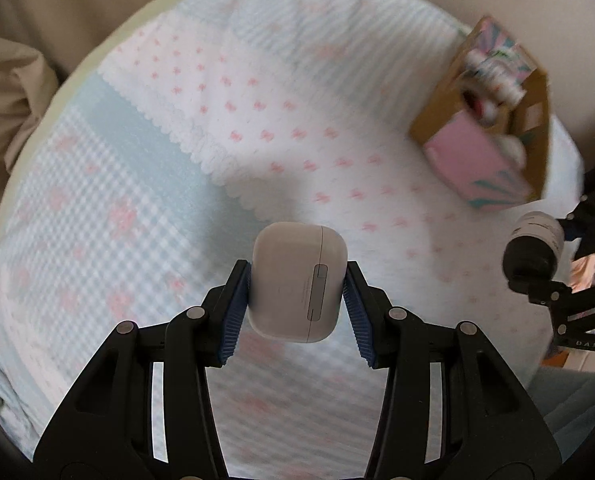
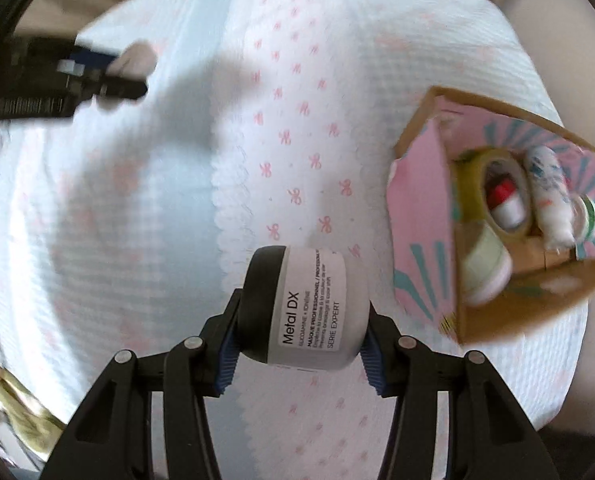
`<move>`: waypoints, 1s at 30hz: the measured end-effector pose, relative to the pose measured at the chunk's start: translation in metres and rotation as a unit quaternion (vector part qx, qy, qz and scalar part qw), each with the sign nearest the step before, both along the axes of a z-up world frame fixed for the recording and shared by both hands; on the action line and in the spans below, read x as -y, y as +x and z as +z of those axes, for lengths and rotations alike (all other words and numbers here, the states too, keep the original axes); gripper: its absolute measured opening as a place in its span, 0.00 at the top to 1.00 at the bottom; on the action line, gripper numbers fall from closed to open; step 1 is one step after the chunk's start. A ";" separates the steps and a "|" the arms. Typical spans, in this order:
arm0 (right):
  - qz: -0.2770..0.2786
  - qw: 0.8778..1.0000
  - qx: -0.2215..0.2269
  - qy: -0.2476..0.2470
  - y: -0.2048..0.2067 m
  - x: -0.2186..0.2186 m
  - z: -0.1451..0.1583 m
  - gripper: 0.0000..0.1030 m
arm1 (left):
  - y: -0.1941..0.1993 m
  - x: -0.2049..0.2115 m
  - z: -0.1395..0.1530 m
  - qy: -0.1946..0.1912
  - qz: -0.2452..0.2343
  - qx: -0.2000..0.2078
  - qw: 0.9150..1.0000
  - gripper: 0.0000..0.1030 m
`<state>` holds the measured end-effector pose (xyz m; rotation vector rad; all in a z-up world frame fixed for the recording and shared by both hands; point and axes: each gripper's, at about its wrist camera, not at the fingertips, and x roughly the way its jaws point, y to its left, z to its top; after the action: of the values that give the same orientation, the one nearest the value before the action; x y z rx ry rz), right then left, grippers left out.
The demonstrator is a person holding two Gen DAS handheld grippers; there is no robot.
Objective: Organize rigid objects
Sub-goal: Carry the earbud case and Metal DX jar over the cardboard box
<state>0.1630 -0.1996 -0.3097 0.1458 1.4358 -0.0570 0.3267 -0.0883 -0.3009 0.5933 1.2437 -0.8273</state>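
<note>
My left gripper (image 1: pixel 297 286) is shut on a white earbud case (image 1: pixel 297 280) and holds it above the patterned bedspread (image 1: pixel 217 120). My right gripper (image 2: pixel 303 316) is shut on a grey jar with a black lid (image 2: pixel 309 308), labelled "Metal DX". The jar (image 1: pixel 535 246) and right gripper also show at the right edge of the left wrist view. An open pink cardboard box (image 2: pixel 421 224) sits on the bed to the right; it holds a tape roll (image 2: pixel 501 196), a white tube (image 2: pixel 549 196) and other small items. The box (image 1: pixel 469 152) is at the upper right in the left wrist view.
The bedspread (image 2: pixel 137 240) is white and pale blue with pink bows. Beige bedding or cushions (image 1: pixel 9 92) lie beyond its far left edge. The left gripper (image 2: pixel 69 80) appears blurred at the upper left of the right wrist view.
</note>
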 end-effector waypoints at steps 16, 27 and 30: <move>-0.159 0.982 0.077 0.063 -0.057 0.122 0.129 0.54 | -0.081 0.095 0.105 -0.081 -0.018 0.012 0.997 0.58; -0.150 0.984 0.059 0.081 -0.053 0.220 0.107 0.54 | -0.091 0.203 0.065 -0.068 0.027 -0.036 0.997 0.58; -0.133 0.987 0.038 0.086 -0.047 0.237 0.084 0.54 | -0.088 0.225 0.043 -0.056 0.037 -0.050 0.996 0.58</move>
<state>0.1155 -0.4369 -0.2257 0.4767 1.3362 -0.1438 0.2388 -0.3138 -0.2578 0.4165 1.2944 -0.8664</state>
